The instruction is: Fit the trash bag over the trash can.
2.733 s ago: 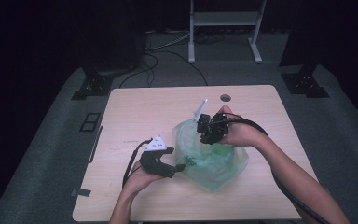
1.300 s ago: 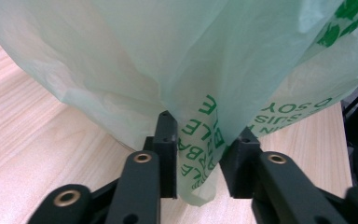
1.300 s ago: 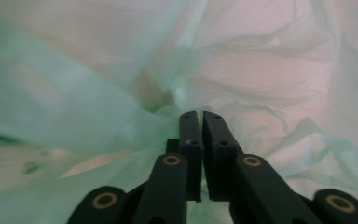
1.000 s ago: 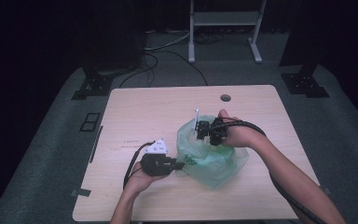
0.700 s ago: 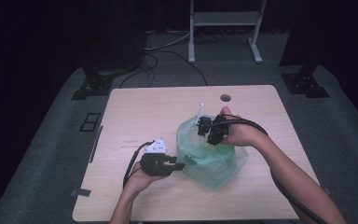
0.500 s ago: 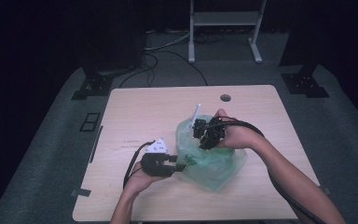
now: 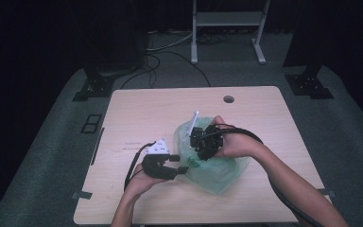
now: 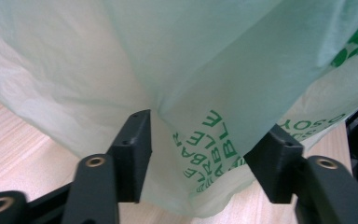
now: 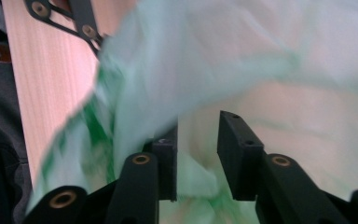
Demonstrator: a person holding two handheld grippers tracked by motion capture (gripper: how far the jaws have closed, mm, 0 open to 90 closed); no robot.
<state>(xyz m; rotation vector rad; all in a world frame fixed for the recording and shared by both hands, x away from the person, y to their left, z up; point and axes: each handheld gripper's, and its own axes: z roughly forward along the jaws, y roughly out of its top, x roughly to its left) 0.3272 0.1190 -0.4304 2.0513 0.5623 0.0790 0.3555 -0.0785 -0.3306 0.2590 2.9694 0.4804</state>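
Bag (image 7: pixel 212 165) blocks my centre-front lane, w/ both grippers on it. Table (image 7: pixel 137 109) far half and left side lie bare, free to pass.

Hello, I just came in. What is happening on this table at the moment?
A person works on a thin green plastic bag lying on a wooden table, with a handheld gripper in each hand. The left gripper sits at the bag's near-left edge, jaws wide open around a printed fold of film. The right gripper is on top of the bag, its jaws a narrow gap apart with bag film around them. Whether it pinches the film cannot be told.
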